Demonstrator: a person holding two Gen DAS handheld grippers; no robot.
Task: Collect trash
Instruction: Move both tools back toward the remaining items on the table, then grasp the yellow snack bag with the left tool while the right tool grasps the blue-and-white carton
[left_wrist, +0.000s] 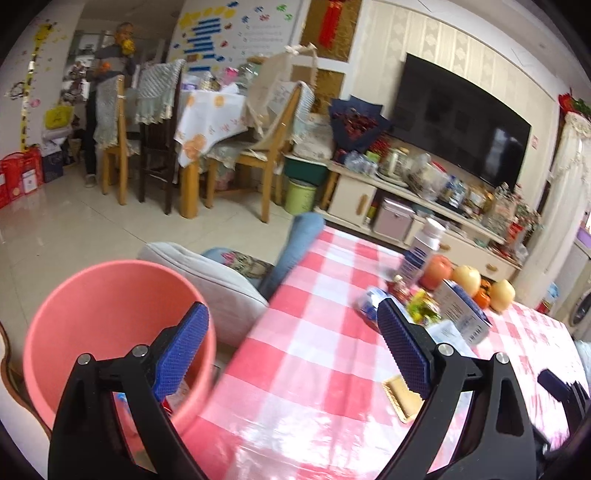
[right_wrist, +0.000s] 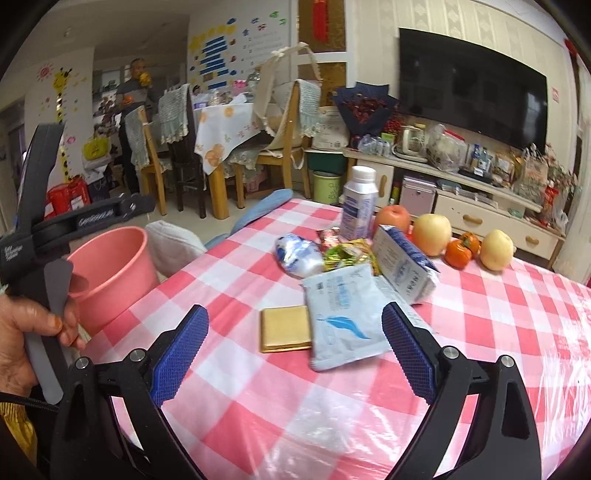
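Observation:
A pink bucket (left_wrist: 110, 317) stands beside the left edge of the checked table (left_wrist: 303, 369); it also shows in the right wrist view (right_wrist: 114, 266). Some trash lies at its bottom. My left gripper (left_wrist: 291, 343) is open and empty, its left finger over the bucket, its right finger over the table. My right gripper (right_wrist: 295, 347) is open and empty above the table, in front of a gold flat packet (right_wrist: 284, 328) and a pale blue pouch (right_wrist: 343, 314). Behind them lie a blue-white wrapper (right_wrist: 299, 254), a green-yellow wrapper (right_wrist: 347, 254) and a tipped carton (right_wrist: 402, 262).
An upright white bottle (right_wrist: 358, 206), apples (right_wrist: 432, 229) and persimmons (right_wrist: 458, 251) stand at the table's far side. A grey cushion (left_wrist: 214, 280) lies left of the table. Chairs, a dining table and a person are far back. A TV cabinet runs along the right wall.

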